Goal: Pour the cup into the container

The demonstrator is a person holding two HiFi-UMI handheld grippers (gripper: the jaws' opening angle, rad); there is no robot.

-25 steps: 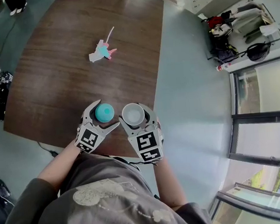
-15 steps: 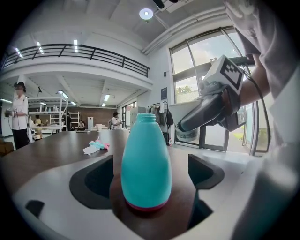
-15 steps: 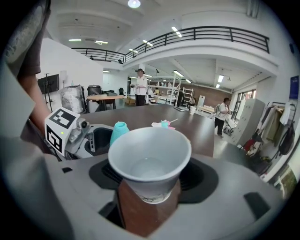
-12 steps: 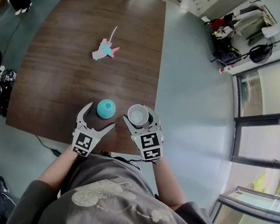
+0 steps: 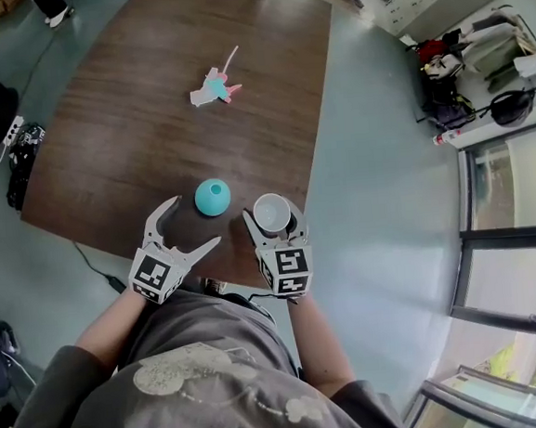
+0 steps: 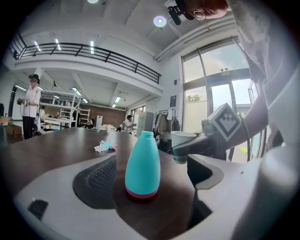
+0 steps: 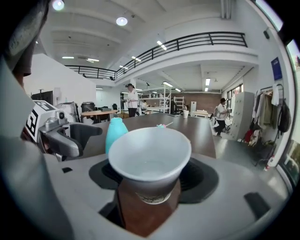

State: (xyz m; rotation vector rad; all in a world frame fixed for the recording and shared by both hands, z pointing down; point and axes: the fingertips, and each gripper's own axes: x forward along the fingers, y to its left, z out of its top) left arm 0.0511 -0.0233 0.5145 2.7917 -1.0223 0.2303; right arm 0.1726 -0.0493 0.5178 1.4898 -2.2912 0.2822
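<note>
Now | teal bottle (image 5: 212, 196) near cup (image 5: 273, 213) | beyond: perhaps paper toy (image 5: 215, 87)

A dark wooden table (image 5: 131, 136) stands on a grey floor (image 5: 375, 152) beside tall windows (image 5: 517, 177), a railed balcony (image 7: 201, 44) above.

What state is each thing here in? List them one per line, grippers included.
teal bottle: upright, uncapped, standing free.
white cup: upright, gripped by the right gripper.
right gripper: shut on the white cup.
left gripper: open, empty, short of the teal bottle.
paper toy: lying loose, far off.
</note>
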